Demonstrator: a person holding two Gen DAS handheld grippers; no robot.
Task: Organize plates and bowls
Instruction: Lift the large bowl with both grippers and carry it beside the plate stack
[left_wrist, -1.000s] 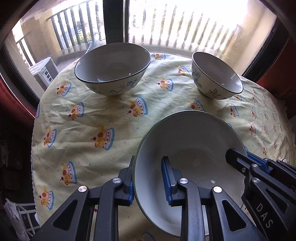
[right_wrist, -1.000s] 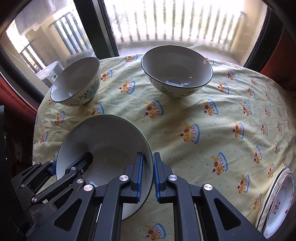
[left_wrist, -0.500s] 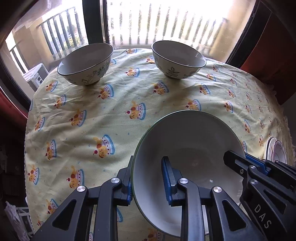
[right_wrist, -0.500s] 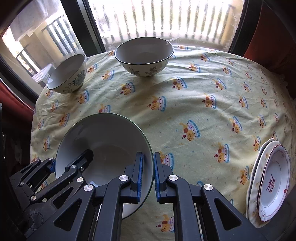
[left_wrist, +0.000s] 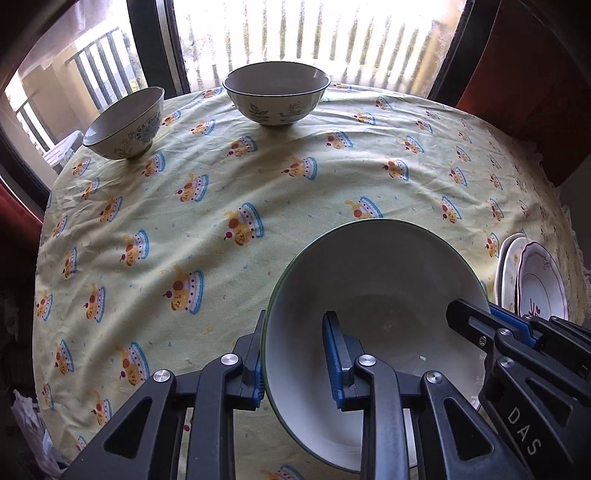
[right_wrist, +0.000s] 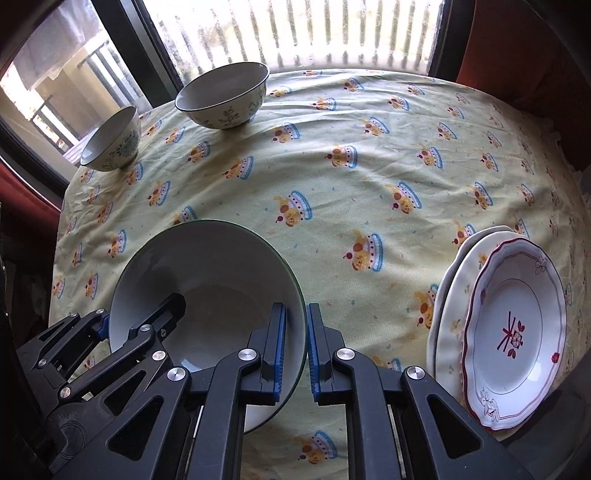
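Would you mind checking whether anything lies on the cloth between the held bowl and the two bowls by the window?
Nothing visible does. Both grippers grip the green-rimmed bowl's rim, and only bare tablecloth lies between it and the two patterned bowls. The plates sit off to the right.

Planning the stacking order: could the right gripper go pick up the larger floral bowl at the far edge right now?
Probably not: the right gripper is clamped on the green-rimmed bowl, sharing it with the left gripper. The cloth toward the larger floral bowl lies bare.
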